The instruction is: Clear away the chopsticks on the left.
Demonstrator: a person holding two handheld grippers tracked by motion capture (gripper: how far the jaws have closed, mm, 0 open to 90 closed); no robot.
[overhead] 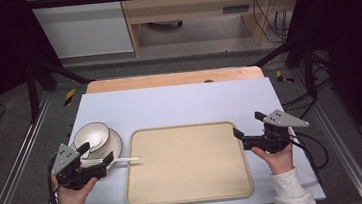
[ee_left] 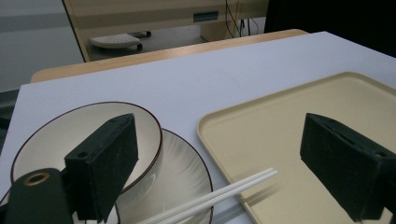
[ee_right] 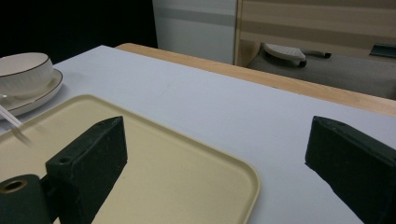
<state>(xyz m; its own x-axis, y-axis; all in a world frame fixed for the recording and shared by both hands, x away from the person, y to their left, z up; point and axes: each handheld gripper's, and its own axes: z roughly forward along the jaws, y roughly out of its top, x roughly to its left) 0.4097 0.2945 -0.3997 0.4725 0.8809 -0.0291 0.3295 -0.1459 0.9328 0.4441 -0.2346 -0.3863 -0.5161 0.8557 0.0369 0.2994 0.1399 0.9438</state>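
Chopsticks [overhead: 119,160] are seen at lower left of the high view, lying from the plate [overhead: 115,146] across the tray [overhead: 187,192] rim; the bowl [overhead: 94,135] sits on that plate. Nothing appears loaded onto the tray yet, so the work is judged barely begun. Left claw [overhead: 96,154] is held apart beside the chopsticks, seemingly untouching. Right claw [overhead: 249,128] is spread, empty. A pale counter [overhead: 179,102] is backed by wooden furniture.

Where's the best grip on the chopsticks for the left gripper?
Probably the middle of the chopsticks, coming from above with the jaws across the pair. They lie side by side, bridging the plate rim and the tray edge, so that span sits raised off the table. The left gripper is open beside them.
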